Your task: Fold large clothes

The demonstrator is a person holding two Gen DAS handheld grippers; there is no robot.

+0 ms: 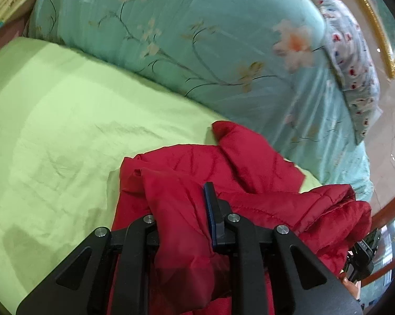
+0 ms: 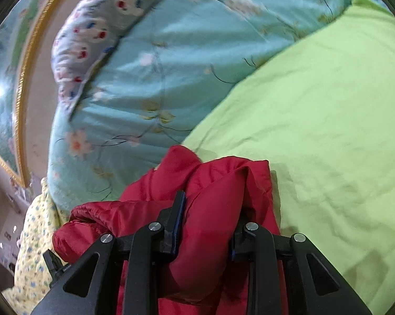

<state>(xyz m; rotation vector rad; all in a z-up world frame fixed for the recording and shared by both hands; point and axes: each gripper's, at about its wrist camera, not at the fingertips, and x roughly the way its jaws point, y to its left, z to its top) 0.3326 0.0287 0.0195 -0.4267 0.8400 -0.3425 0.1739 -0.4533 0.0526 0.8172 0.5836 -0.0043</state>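
- Left gripper point(image 1: 183, 210): jaws clamped on a thick fold of the red padded jacket point(image 1: 250, 173); one blue-faced finger point(image 1: 213, 210) visible, the other buried under fabric
- Right gripper point(image 2: 210, 218): likewise closed around a bunched fold of the same jacket point(image 2: 218, 183); cloth fills the gap between its fingers
- Jacket: lies crumpled on the light green sheet point(image 1: 52, 110), near the bed's edge; part hangs from both grips
- Behind: teal floral quilt point(image 1: 184, 26) heaped against the sheet; small-print pillow point(image 1: 352, 60) beside it; gold-framed picture point(image 2: 21, 78) on the wall
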